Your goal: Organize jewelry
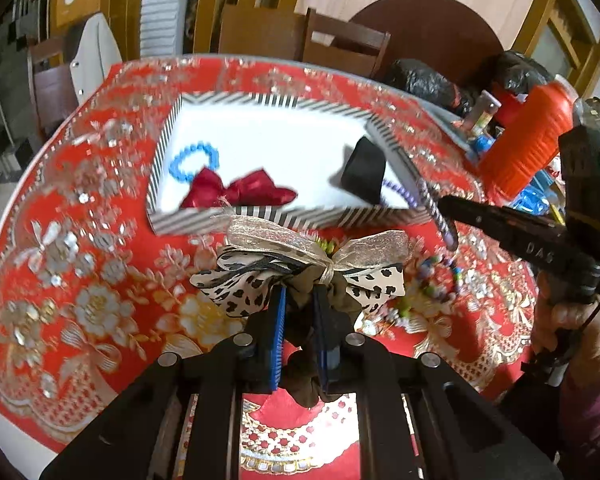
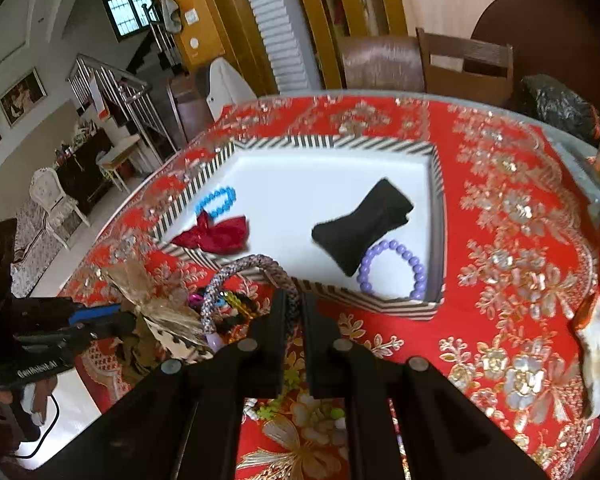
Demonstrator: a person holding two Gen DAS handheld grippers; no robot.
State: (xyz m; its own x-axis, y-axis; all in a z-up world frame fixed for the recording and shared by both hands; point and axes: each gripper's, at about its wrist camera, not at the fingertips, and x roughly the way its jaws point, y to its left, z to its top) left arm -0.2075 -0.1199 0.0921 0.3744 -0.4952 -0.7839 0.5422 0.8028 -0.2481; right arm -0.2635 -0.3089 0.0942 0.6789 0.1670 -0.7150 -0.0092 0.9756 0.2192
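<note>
My left claw [image 1: 300,312] is closed on the olive scrunchie of a hair bow [image 1: 300,268] with animal-print and gold-mesh ribbon, held by its middle so the loops hang free of the pads, just short of the box's near wall. My right claw [image 2: 294,312] is clamped on a braided bangle [image 2: 246,280], gripped at one side so the ring stands upright ahead of the fingers, also just short of that wall; I judge both items are on their way into the box.

Below and between the claws lies a small heap of unsorted beaded pieces [image 2: 228,308], apparently the supply still to be sorted.

Beyond is the striped box [image 2: 380,302] with a white floor. It already holds a blue bead bracelet [image 2: 216,200] and a red bow [image 2: 216,234] at its left, and a black cushion [image 2: 360,224] with a purple bead bracelet [image 2: 392,270] touching it at the right, leaving the middle free.

The surface carries a red cloth [image 2: 500,240] with gold and silver flowers. An orange tub [image 1: 524,144] and black bags [image 1: 424,80] crowd its far right edge. Further off: wooden chairs [image 2: 464,64], a stair rail, framed pictures, a window.
</note>
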